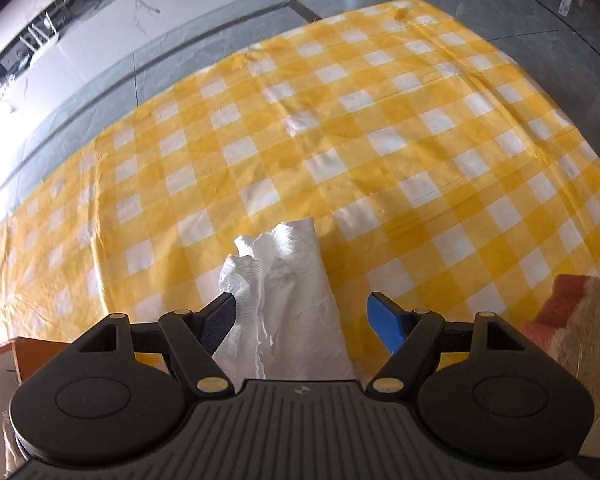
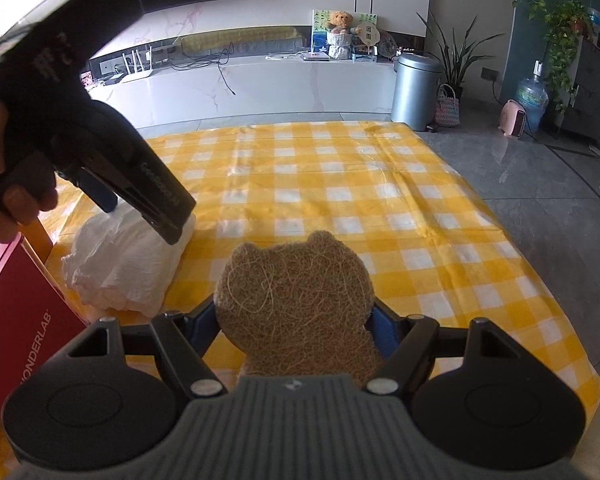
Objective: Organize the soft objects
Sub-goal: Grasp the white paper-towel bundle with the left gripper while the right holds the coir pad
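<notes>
Containers first: a red box (image 2: pixel 18 320) printed with white lettering sits at the lower left of the right wrist view, only its outer face showing, so its contents cannot be told. A grey bin (image 2: pixel 415 90) with a domed lid stands on the floor past the far edge of the cloth (image 2: pixel 380 208), lid down, contents hidden. Just right of it is a small woven basket (image 2: pixel 447 107); nothing can be made out inside.

The towel (image 1: pixel 284 300) is white, crinkled and bunched into a loose roll, lying on the yellow-and-white checked cloth. In the left wrist view it runs up from the bottom centre, between the fingers of the left gripper (image 1: pixel 302 316). Those fingers stand spread, the black one touching the towel's left side and the blue one apart from it, so the claw is open around the towel, not clamped. In the right wrist view this same gripper comes down from the upper left, held by a hand (image 2: pixel 4 184), its tip over the towel.

The sponge (image 2: pixel 296 308) is tan, coarse and fibrous, cut like a bear's head with two round ears. It stands upright at the lower centre between the fingers of the right gripper (image 2: pixel 296 324), which are set wide and pinch its sides. In the left wrist view its pink backing shows at the lower right edge.
</notes>
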`<action>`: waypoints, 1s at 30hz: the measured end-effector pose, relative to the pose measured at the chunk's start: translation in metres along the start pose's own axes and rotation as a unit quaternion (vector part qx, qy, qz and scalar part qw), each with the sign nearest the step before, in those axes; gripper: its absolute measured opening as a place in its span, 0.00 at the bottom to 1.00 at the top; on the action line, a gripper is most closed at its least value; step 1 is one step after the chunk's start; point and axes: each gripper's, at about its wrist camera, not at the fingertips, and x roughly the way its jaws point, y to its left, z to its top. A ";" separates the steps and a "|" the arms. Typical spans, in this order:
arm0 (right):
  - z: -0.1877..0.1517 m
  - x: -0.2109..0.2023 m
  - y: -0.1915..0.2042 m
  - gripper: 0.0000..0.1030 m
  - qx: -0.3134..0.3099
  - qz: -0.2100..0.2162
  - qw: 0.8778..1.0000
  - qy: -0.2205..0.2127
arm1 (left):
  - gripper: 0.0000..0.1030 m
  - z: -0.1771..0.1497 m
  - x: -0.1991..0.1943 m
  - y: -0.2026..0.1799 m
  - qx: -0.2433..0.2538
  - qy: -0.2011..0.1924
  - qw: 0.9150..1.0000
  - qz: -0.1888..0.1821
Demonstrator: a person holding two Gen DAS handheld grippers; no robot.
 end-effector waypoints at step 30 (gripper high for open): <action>-0.004 -0.002 0.012 0.72 -0.042 0.017 0.999 0.007 | 0.91 -0.007 0.031 0.050 -0.115 0.040 0.992 -0.044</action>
